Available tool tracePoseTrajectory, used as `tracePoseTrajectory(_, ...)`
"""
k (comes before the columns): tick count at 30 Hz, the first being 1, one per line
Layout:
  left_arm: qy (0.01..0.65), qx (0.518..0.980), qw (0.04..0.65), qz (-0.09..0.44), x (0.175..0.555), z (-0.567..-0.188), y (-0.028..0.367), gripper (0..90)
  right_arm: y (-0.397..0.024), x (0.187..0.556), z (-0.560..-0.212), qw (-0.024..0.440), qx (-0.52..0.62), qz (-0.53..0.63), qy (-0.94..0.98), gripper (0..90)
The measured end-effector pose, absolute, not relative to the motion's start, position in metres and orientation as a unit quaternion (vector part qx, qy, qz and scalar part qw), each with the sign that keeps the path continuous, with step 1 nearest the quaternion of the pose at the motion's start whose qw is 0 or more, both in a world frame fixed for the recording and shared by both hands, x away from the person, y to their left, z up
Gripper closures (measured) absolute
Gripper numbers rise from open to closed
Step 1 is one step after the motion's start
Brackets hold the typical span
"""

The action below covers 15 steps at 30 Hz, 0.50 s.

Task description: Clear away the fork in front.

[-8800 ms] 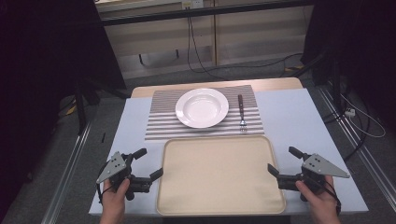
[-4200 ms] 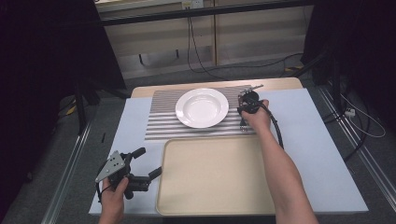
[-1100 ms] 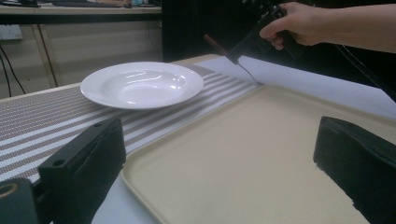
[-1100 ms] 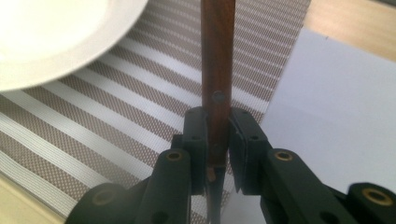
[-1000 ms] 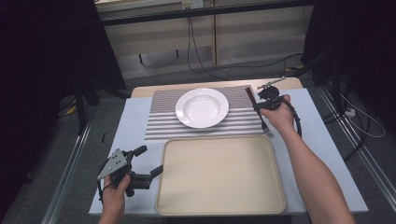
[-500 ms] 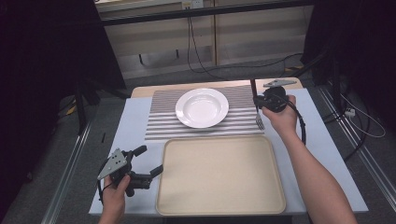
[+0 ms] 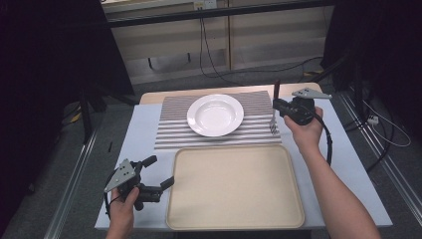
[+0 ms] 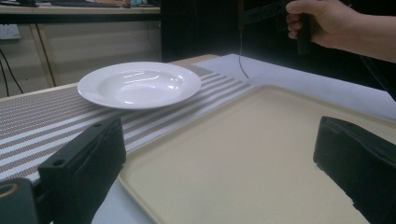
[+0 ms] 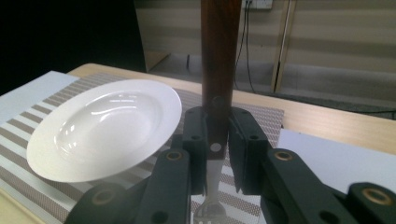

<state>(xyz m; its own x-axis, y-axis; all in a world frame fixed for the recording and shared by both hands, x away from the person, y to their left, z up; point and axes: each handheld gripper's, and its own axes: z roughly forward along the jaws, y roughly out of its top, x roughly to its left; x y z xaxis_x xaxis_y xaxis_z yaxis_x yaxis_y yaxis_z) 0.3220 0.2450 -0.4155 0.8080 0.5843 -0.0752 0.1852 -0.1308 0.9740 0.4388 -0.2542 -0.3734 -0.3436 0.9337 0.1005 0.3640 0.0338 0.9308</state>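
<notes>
Plate [image 7: 215,114] on mat [image 7: 171,132] (tray [image 7: 234,186] nearby)

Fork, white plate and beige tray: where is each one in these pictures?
Fork [image 9: 220,70], right gripper view, on its dark wooden handle.
White plate [image 7: 215,115], high view, on its middle.
Beige tray [image 7: 234,219], high view, on its bare floor near the front rim.

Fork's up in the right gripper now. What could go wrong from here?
1. The right gripper pinches the fork only by its smooth wooden handle, tines hanging down; it may swing or slip.
2. The tines hang just above the striped mat, so a low sideways move might snag it.
3. The plate sits close beside; a swing could clip its rim.
</notes>
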Motion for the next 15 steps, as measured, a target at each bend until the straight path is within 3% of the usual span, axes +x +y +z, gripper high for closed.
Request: tracePoseTrajectory(15,0.267,0.733,0.603,0.163,0.32,-0.415,0.243,2.5,-0.253,0.405,-0.363,0.284,0.465,0.539,0.642,77.8)
